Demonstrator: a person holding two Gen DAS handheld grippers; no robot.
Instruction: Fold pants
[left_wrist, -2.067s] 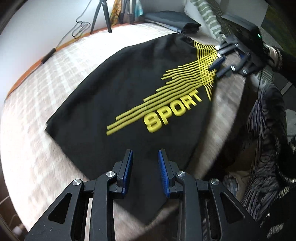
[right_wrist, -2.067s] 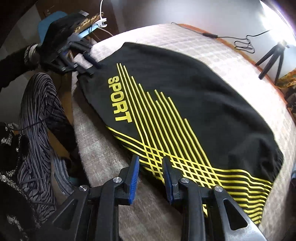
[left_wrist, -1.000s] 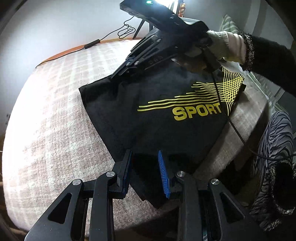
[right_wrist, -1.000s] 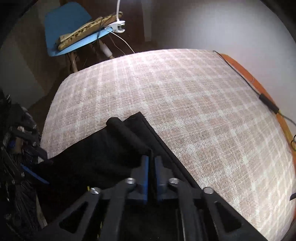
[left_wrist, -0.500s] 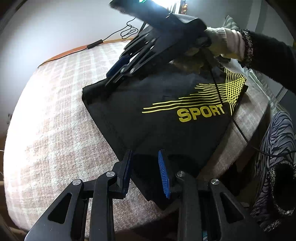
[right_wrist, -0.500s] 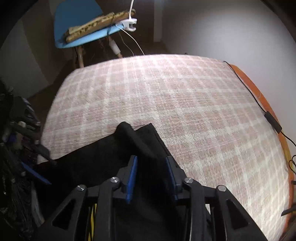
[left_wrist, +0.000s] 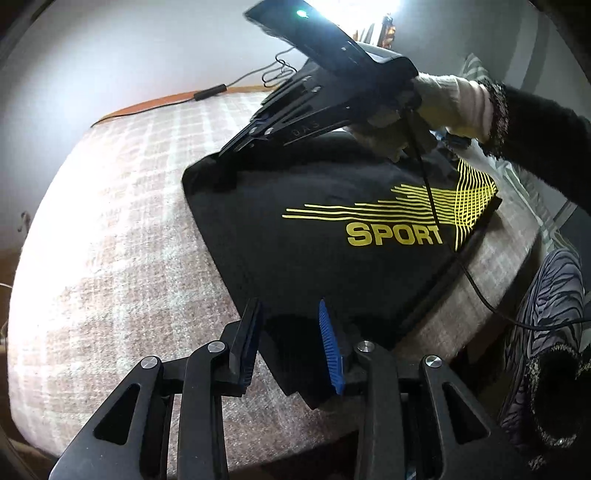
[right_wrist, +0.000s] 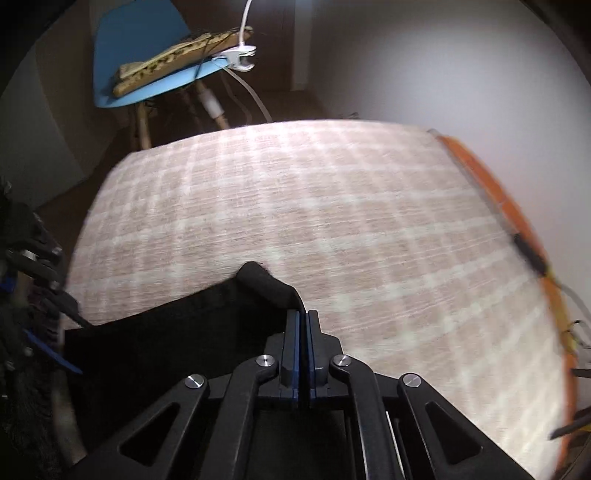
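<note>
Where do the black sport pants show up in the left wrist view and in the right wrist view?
Left wrist view: the black sport pants fill the centre, yellow SPORT print facing up, near corner between the open left gripper.
Right wrist view: only a black edge of the pants shows at lower left, by the shut right gripper.
Shared landmark: the plaid bed cover.

A pink-and-white checked woven bedcover (right_wrist: 332, 206) spreads ahead of the fingers in both views, blurred in the right wrist view. Beyond it, up and to the left of the right fingers, stands a blue plastic chair with pale wooden legs (right_wrist: 140, 40); a yellow-brown patterned flat cushion (right_wrist: 177, 55) lies on its seat, and a white clip lamp (right_wrist: 238, 59) is clamped at the seat's edge. An orange strip (right_wrist: 517, 221) runs along the cover's far right edge, beside a plain white wall (right_wrist: 443, 66). Ahead of the left fingers, a black cable with an inline box (left_wrist: 210, 92) lies along that strip.
</note>
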